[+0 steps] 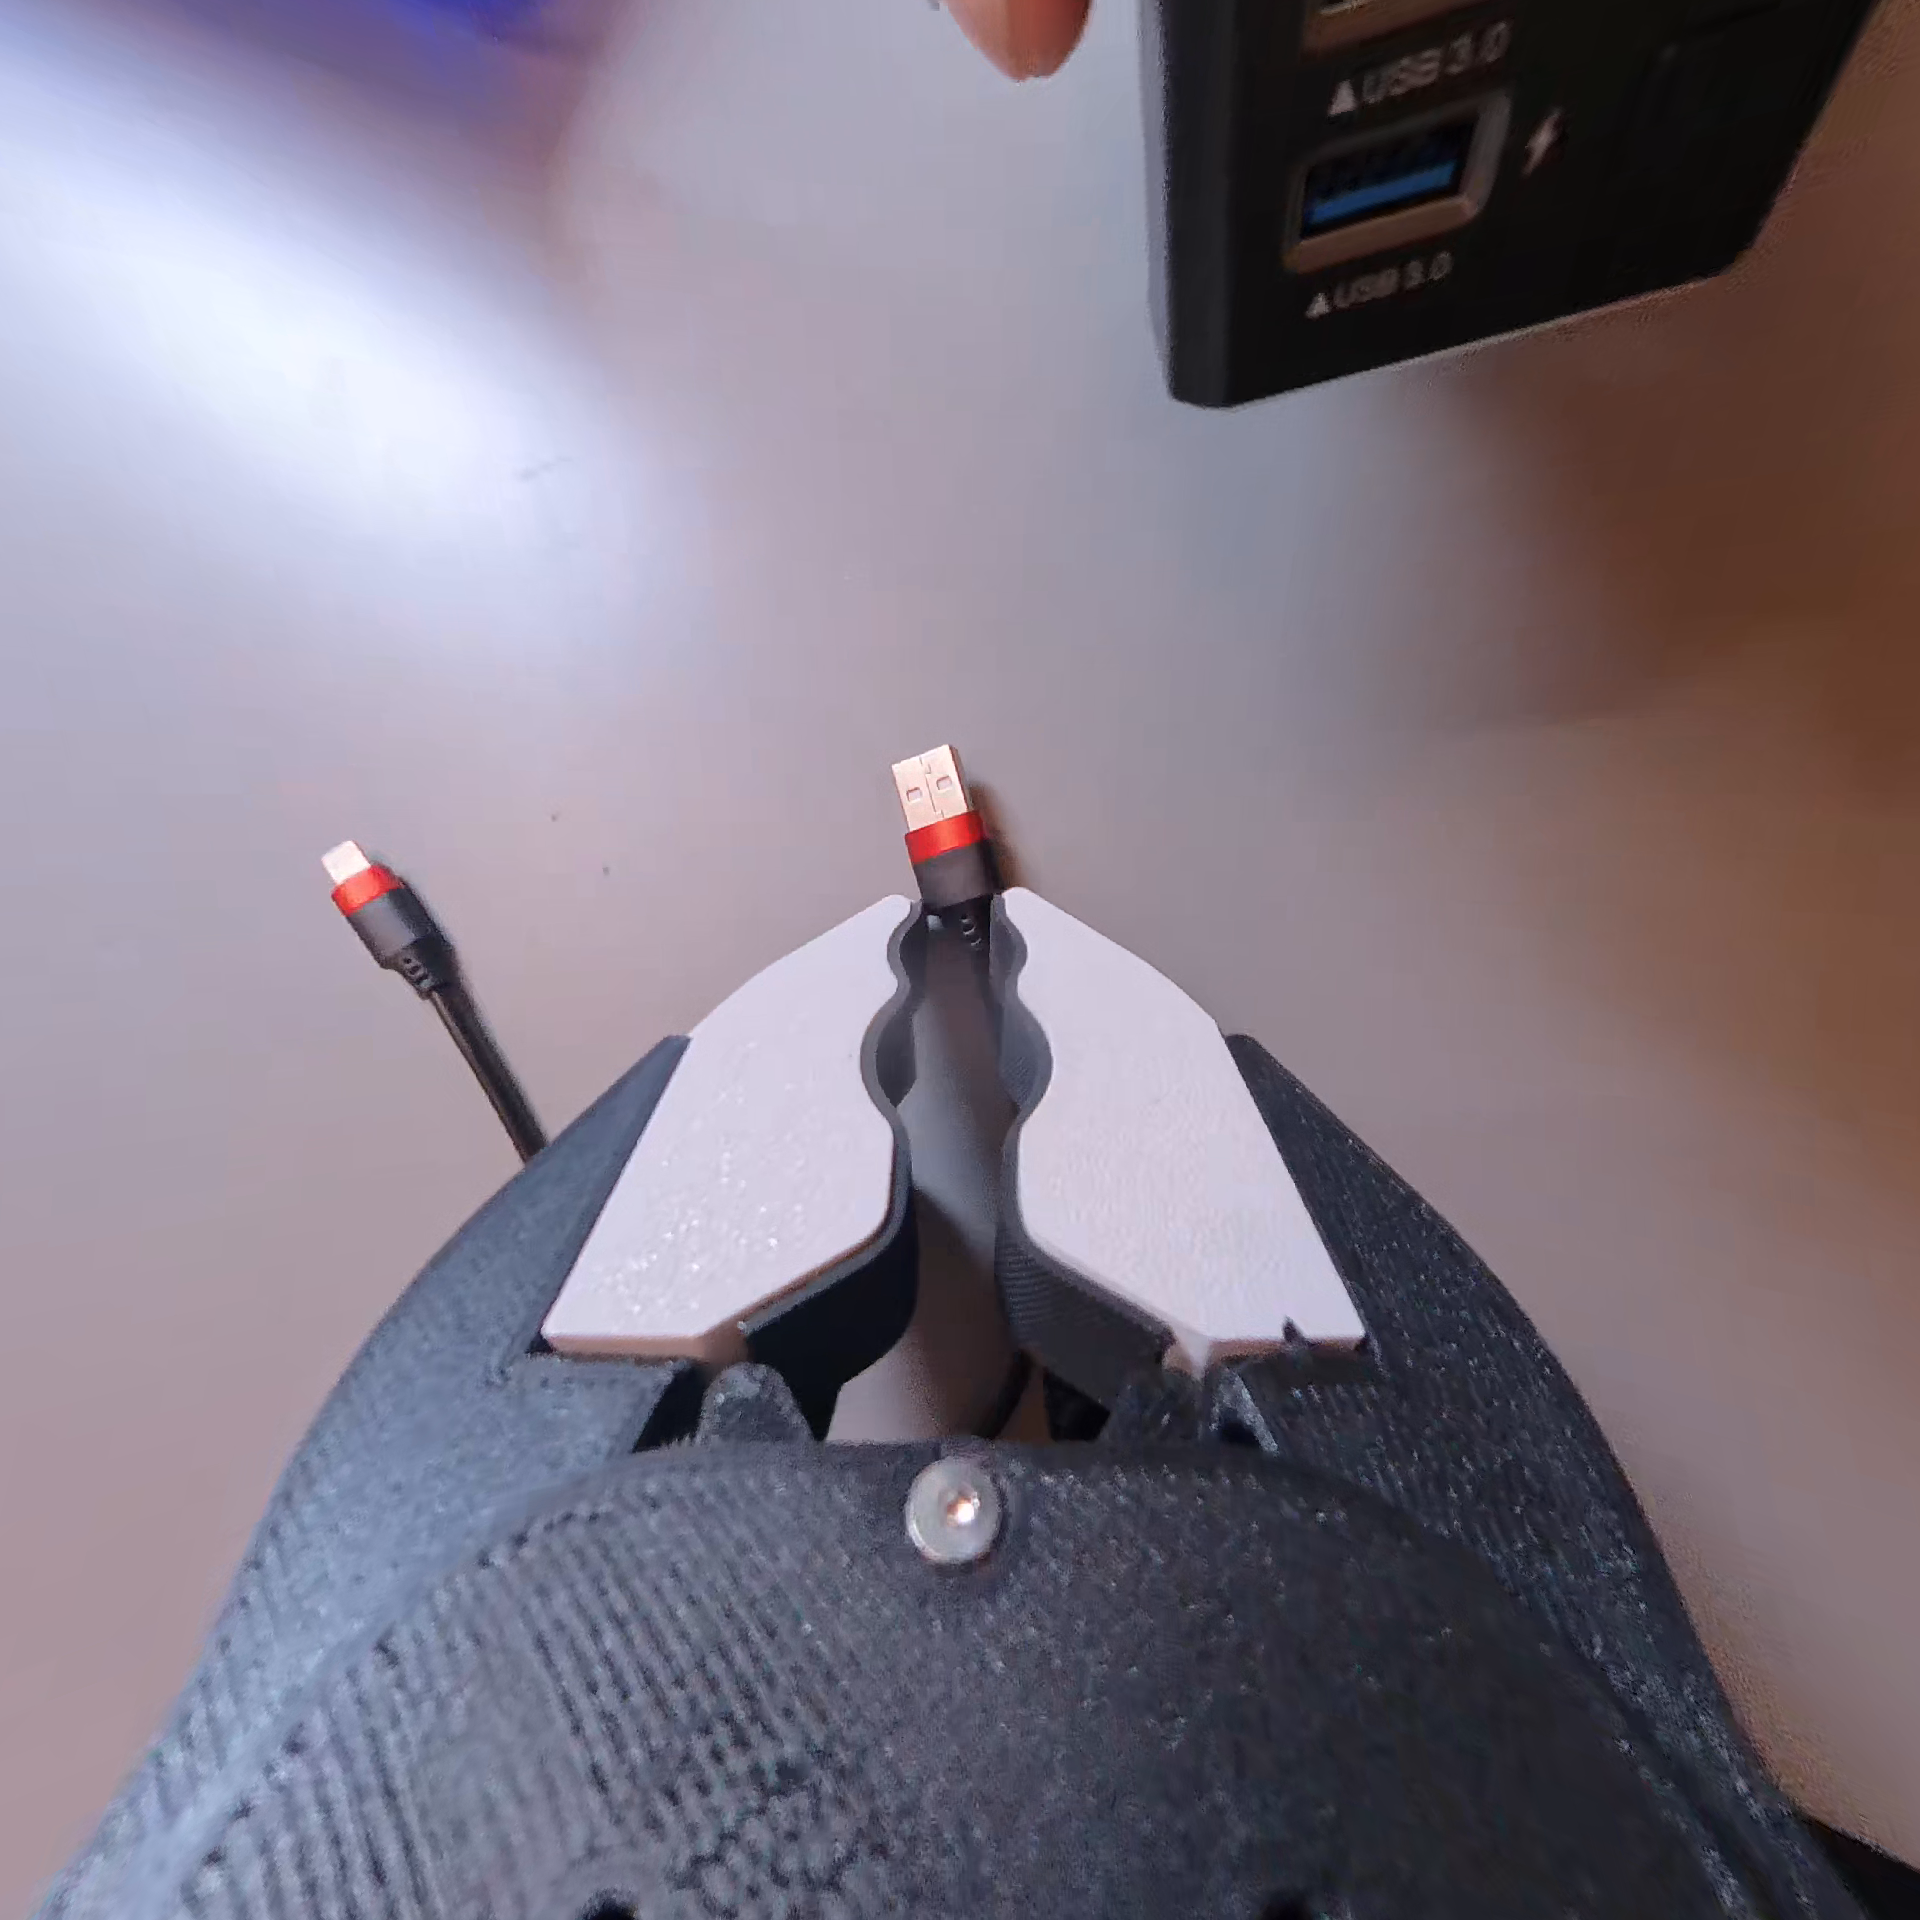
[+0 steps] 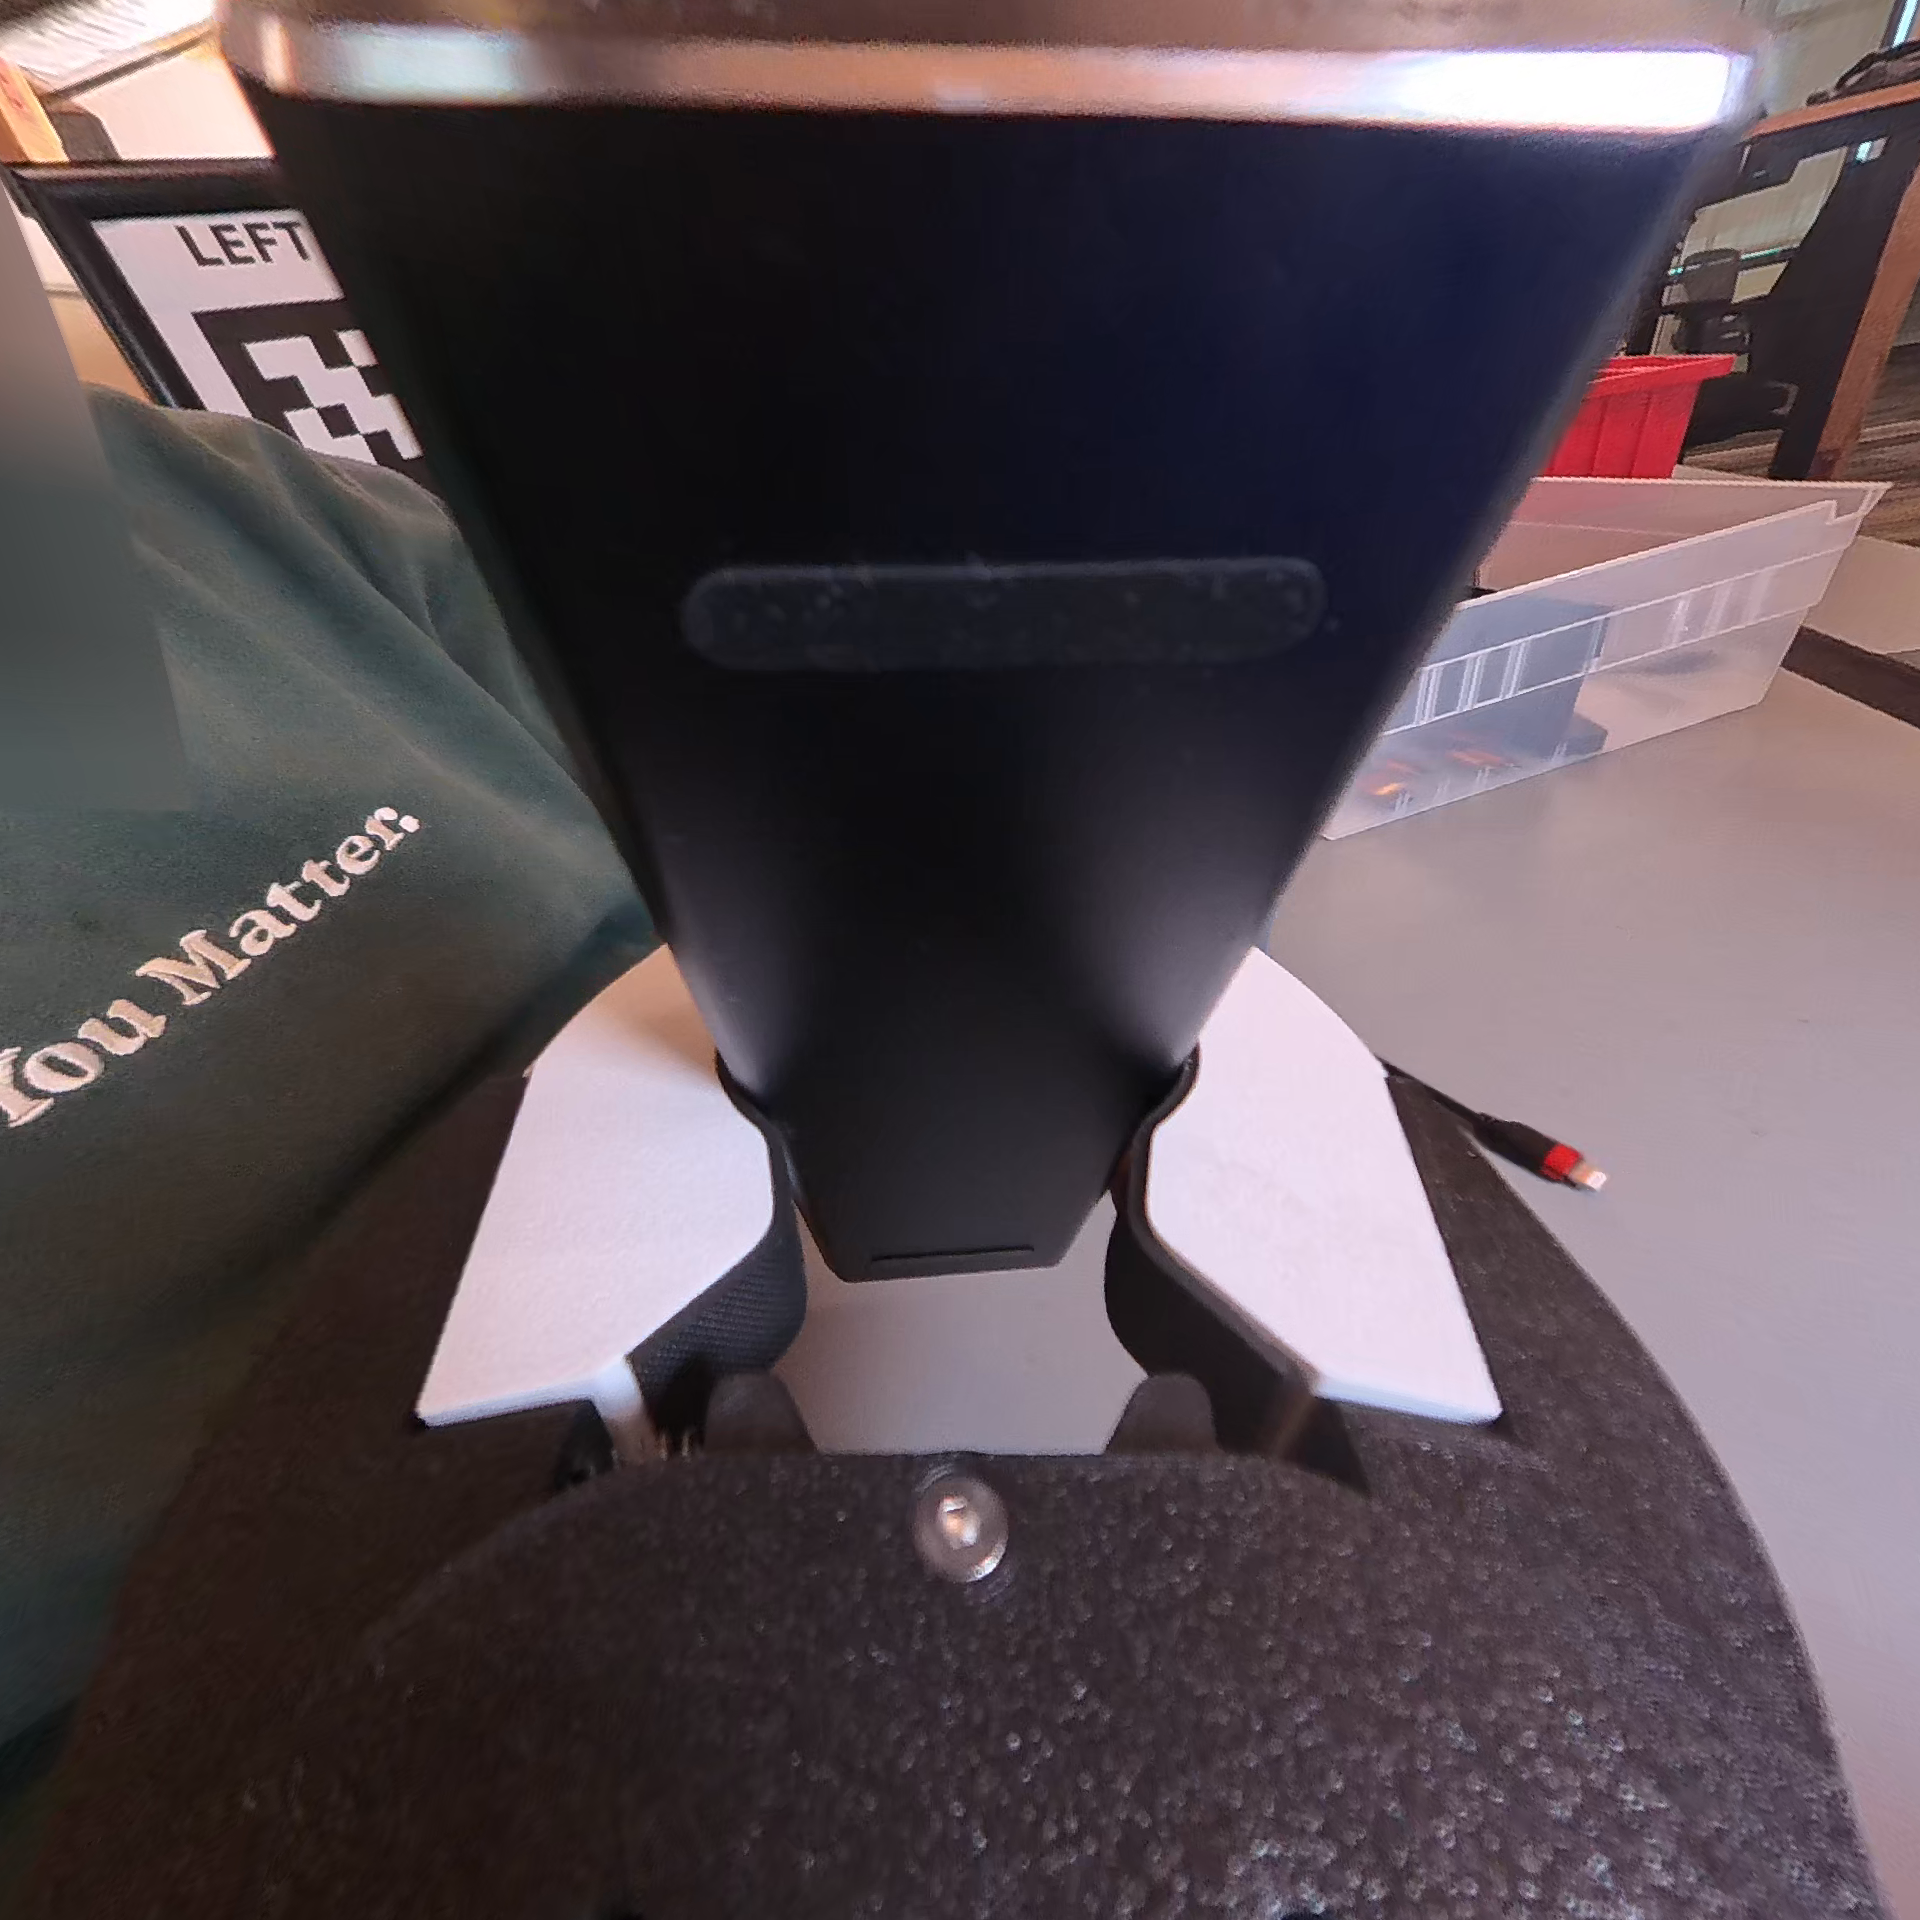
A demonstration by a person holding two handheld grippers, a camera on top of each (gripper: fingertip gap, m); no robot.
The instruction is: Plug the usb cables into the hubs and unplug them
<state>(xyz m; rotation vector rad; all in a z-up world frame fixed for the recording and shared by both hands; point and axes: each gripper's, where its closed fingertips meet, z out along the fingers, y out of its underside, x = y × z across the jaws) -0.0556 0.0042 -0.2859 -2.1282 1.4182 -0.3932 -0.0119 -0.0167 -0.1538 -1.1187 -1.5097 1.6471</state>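
Observation:
In the left wrist view my left gripper [image 1: 954, 914] is shut on a black and red USB cable; its USB-A plug [image 1: 933, 805] sticks out past the fingertips, free in the air above the grey table. The black hub [image 1: 1455, 197] hangs at the top right, its blue port [image 1: 1387, 197] facing the plug and well apart from it. The cable's small plug [image 1: 358, 883] lies at the left. In the right wrist view my right gripper [image 2: 956, 1081] is shut on the hub's narrow end [image 2: 956, 623]; the hub fills the view.
A fingertip [image 1: 1023, 36] shows at the top edge beside the hub. A person's green sleeve [image 2: 208, 831] and a marker card [image 2: 260, 332] are at the left. A clear plastic bin [image 2: 1621, 644] and a red bin [image 2: 1642, 405] stand at the right. The small plug [image 2: 1558, 1164] lies on the table. About 15 centimeters separates my left fingertips from my right.

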